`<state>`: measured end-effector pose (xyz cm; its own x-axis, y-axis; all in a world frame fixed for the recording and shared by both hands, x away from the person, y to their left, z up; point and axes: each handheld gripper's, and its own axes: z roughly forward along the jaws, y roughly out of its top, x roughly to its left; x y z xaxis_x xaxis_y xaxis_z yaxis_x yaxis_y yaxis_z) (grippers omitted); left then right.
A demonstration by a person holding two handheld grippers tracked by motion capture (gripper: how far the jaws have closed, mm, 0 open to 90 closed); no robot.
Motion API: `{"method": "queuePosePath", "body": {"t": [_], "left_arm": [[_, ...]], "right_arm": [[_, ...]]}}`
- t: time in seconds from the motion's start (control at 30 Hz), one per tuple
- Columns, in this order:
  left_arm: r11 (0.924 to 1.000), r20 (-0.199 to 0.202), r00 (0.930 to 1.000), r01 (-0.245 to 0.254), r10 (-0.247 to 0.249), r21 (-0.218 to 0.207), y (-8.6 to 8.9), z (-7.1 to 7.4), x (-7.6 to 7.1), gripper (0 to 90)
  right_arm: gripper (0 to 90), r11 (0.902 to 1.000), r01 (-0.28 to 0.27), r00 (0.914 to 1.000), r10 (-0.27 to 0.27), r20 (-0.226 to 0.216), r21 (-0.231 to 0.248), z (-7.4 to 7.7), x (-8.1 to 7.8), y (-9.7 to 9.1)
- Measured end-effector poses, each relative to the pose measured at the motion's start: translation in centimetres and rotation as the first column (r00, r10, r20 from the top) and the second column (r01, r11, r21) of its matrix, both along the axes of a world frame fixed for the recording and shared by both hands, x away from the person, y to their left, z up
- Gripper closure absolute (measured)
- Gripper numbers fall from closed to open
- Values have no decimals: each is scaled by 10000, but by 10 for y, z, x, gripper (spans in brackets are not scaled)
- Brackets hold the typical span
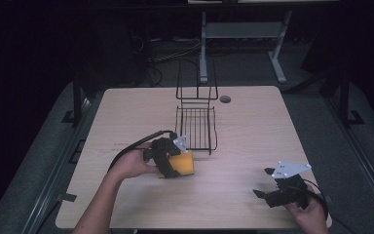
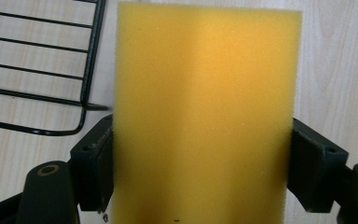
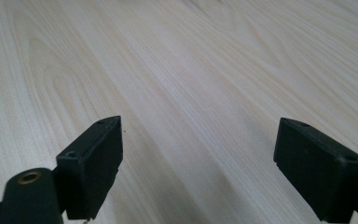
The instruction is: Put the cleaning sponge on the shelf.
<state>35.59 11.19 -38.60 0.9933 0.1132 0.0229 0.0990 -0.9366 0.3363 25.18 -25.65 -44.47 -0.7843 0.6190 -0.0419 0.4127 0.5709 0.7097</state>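
Note:
A yellow sponge (image 1: pixel 184 164) sits on the wooden table (image 1: pixel 253 141) just in front of a black wire rack (image 1: pixel 196 126). My left gripper (image 1: pixel 169 161) is shut on the sponge. In the left gripper view the sponge (image 2: pixel 205 116) stands between both black jaws, which press its two sides. The rack's corner (image 2: pixel 51 70) lies to the upper left there. My right gripper (image 1: pixel 265 183) rests near the table's front right edge, open. In the right gripper view its jaws stand wide apart over bare wood, the right gripper (image 3: pixel 198 158) holding nothing.
The wire rack has an upright back frame (image 1: pixel 196 83) toward the table's far side. A round cable hole (image 1: pixel 225 99) is near the far edge. A table leg frame (image 1: pixel 238 44) and cables stand on the dark floor beyond.

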Motion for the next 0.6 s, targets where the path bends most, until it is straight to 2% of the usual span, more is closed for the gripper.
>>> {"method": "queuePosePath", "body": {"t": [0.1, 0.33, 0.5, 0.6], "left_arm": [[9998, 27, 10000, -52, 53, -184, -1, 4, 4, 221], [9997, 105, 9999, -1, 4, -249, -5, 10, 13, 220], [10000, 80, 10000, -4, 4, -85, -6, 9, 19, 220], [9999, 20, 10000, 17, -17, -146, -7, 11, 22, 220]], "right_arm": [[152, 10000, 20, 10000, -20, -23, -3, -1, 0, -1], [152, 10000, 72, 10000, -72, 1, 26, -1, -1, -2], [150, 9998, 183, 9998, -182, -40, 112, 0, 0, -4], [150, 9997, 227, 9997, -226, -30, 129, 1, 1, -5]]}}
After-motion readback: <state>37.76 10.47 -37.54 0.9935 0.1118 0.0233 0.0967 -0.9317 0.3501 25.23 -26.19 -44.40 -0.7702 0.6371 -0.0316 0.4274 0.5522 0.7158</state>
